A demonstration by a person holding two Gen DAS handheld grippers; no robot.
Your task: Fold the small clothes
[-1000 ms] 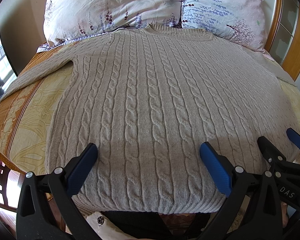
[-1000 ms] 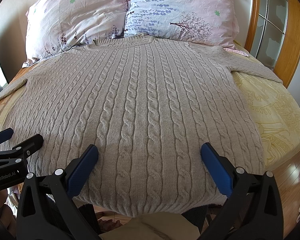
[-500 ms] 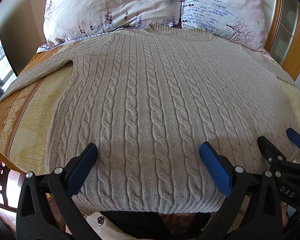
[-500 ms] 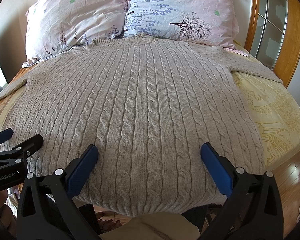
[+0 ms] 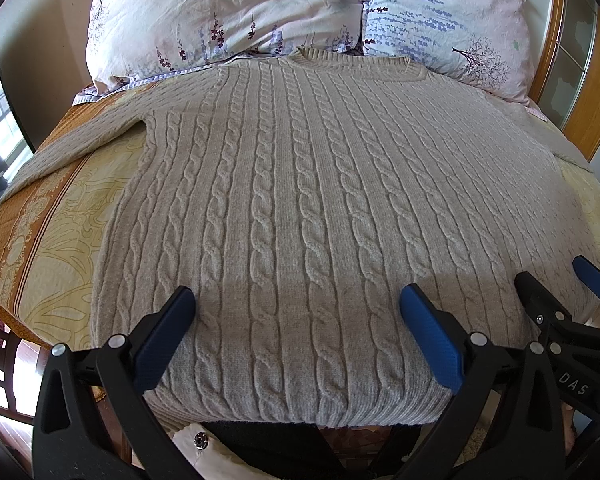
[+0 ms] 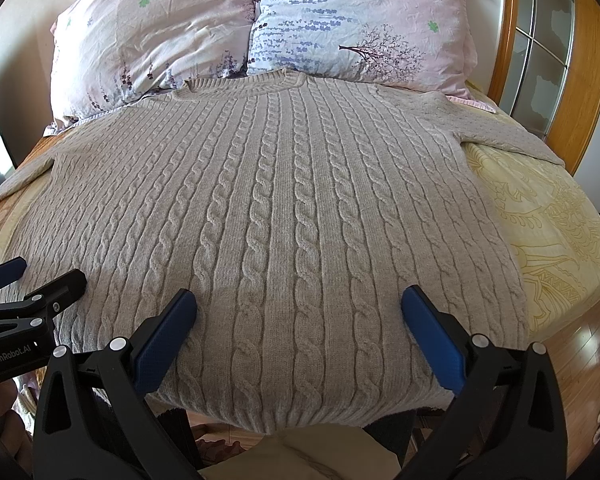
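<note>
Evidently ready for folding, the sweater point(image 5: 300, 208) lies flat, collar at twelve o'clock; left gripper point(image 5: 296, 320) and right gripper point(image 6: 298, 320) hover spread apart over its hem, holding nothing.

Nothing has changed: the sweater point(image 5: 300, 208) lies just as before, and neither gripper has moved.

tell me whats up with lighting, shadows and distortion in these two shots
Left wrist view: sunlight falls on most of the cable-knit sweater, a straight-edged shadow band darkens the part near its hem, and fisheye bulge curves the bed and leaves dark corners. Right wrist view: the same bulge bends the wooden headboard frame, the pillows are brightly lit, focus is sharp throughout, and a shadow darkens the sweater in front of the open left hand-held gripper.
</note>
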